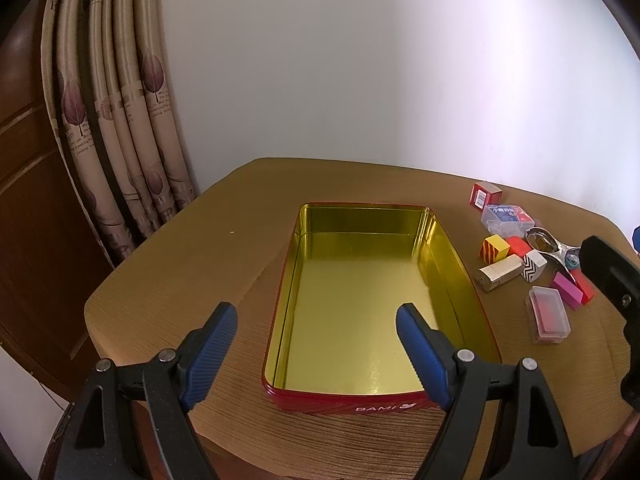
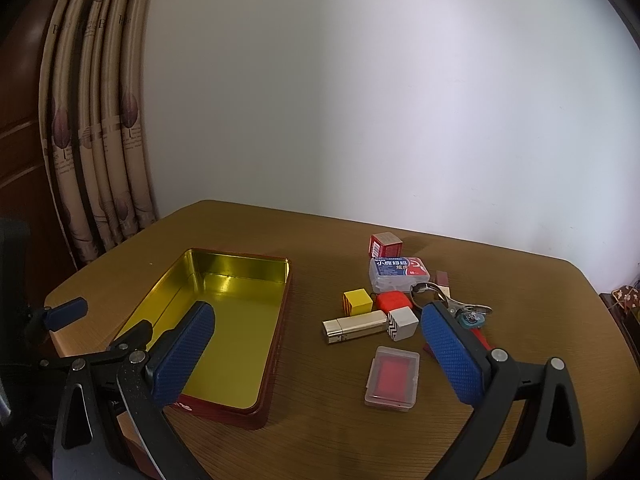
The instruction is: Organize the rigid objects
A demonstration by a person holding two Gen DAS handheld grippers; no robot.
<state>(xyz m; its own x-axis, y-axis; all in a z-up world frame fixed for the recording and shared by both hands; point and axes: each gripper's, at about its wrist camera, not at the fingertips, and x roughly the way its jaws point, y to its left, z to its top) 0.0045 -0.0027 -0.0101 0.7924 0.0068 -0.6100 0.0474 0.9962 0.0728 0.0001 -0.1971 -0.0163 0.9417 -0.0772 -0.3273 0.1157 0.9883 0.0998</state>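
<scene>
An open red tin (image 1: 280,292) (image 2: 276,344) with a gold, empty inside lies on the wooden table. To its right is a cluster of small items: a red carton (image 2: 385,244), a clear floss box (image 2: 400,274), a yellow striped cube (image 2: 357,301), an orange block (image 2: 394,303), a zigzag cube (image 2: 402,323), a gold lighter (image 2: 356,331), a clear case with red inside (image 2: 393,378) (image 1: 549,314), keys (image 2: 470,312) and a pink block (image 1: 568,290). My left gripper (image 1: 316,320) is open over the tin's near end. My right gripper (image 2: 316,320) is open, above the table between tin and cluster.
A patterned curtain (image 1: 120,120) and a dark wooden door (image 1: 24,200) stand at the left behind the table. A white wall (image 2: 360,100) runs along the back. The table's rounded edges (image 1: 92,308) lie close to the tin on the left.
</scene>
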